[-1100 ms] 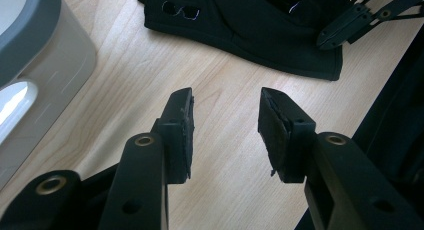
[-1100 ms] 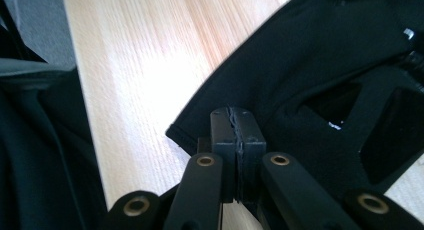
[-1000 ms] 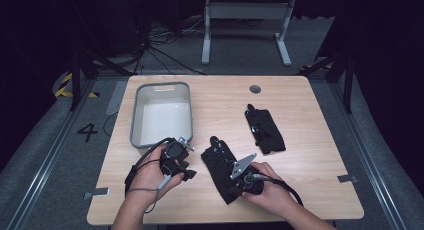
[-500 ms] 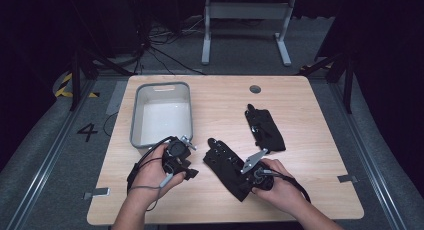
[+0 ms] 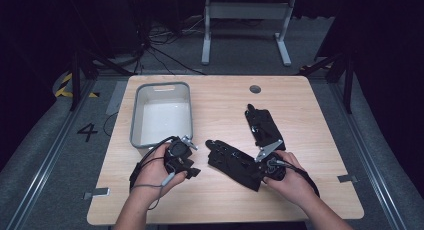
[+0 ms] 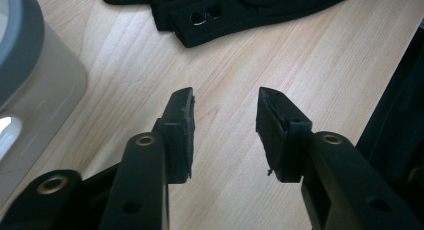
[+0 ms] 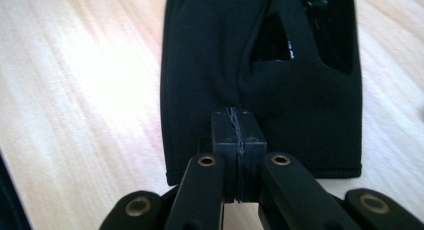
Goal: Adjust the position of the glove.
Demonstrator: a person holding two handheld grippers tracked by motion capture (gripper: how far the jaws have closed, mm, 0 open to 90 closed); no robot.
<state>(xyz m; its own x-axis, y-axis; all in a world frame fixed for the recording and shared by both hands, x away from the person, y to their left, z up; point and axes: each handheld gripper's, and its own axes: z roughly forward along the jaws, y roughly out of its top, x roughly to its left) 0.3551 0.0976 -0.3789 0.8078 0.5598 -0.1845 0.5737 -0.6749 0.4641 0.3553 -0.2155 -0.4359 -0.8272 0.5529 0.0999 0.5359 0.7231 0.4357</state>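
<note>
Two black gloves lie on the wooden table [image 5: 310, 115]. The near glove [image 5: 232, 162] lies slanted at the table's front middle. My right gripper [image 5: 259, 172] is shut on its cuff end; in the right gripper view the pads [image 7: 235, 117] pinch a fold of the glove [image 7: 210, 55]. The far glove [image 5: 264, 126] lies flat behind it, untouched. My left gripper [image 5: 192, 171] rests left of the near glove, held in a hand. Its jaws [image 6: 225, 110] stand apart over bare wood with nothing between them and have just been closing a little. The near glove's fingers [image 6: 225, 10] lie ahead of them.
A grey bin [image 5: 135, 120] stands at the left of the table, just behind the left hand; its wall [image 6: 30, 65] is close to the left jaw. A round cable hole [image 5: 255, 89] sits near the back edge.
My right gripper has moved to the right and dragged the near glove's cuff with it, so the glove now lies more slanted. The left hand has stayed put.
</note>
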